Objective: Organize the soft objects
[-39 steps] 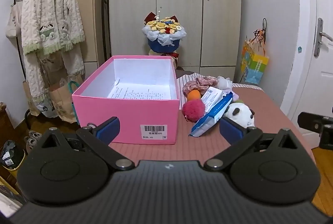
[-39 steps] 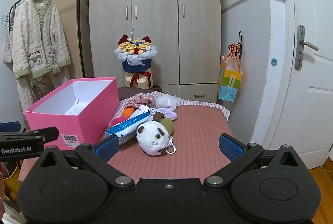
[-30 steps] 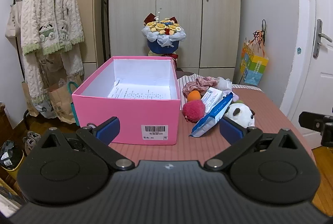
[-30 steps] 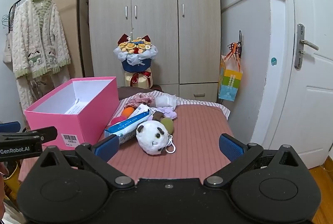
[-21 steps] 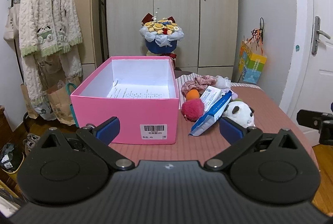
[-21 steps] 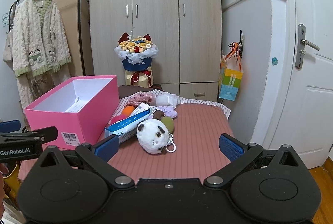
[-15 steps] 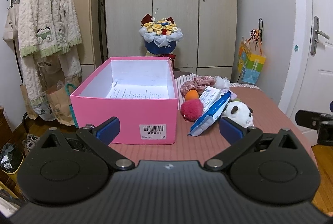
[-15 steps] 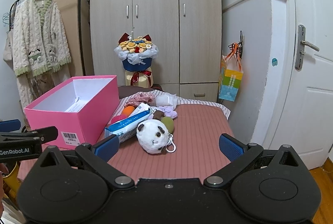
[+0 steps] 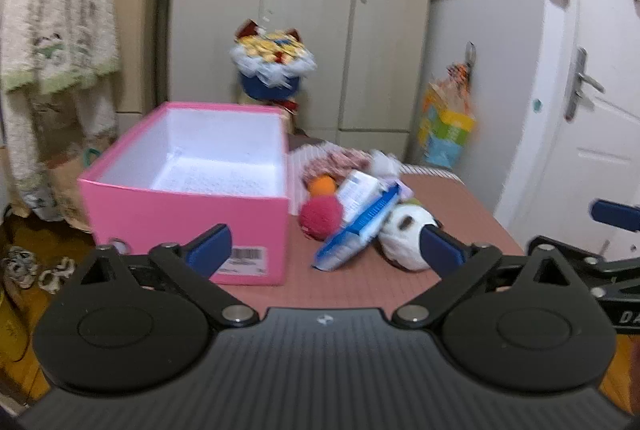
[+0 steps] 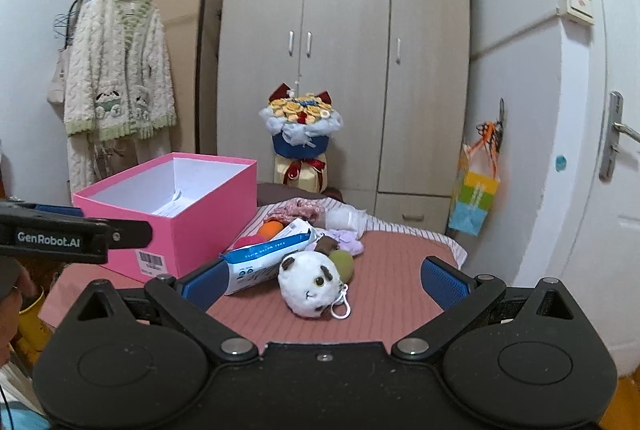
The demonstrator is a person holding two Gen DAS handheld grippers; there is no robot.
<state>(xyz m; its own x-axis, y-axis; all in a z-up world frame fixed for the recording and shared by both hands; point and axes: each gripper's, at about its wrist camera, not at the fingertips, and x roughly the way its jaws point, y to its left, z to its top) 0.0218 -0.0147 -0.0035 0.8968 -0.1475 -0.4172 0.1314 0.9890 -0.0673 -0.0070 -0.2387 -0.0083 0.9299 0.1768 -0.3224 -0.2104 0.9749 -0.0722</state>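
Clutter mid-frame: panda plush (image 10: pixel 310 286) against blue packet (image 10: pixel 266 258), pink box (image 10: pixel 176 206) at left. Left gripper (image 9: pixel 324 250) and right gripper (image 10: pixel 324 280) both spread wide, empty.

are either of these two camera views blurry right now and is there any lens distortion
Left wrist view: motion-smeared, so the pink box, its barcode label and the panda plush look soft. Right wrist view: sharp, the panda plush crisp, but fisheye bowing curves the wardrobe and door edges, with dark corners.
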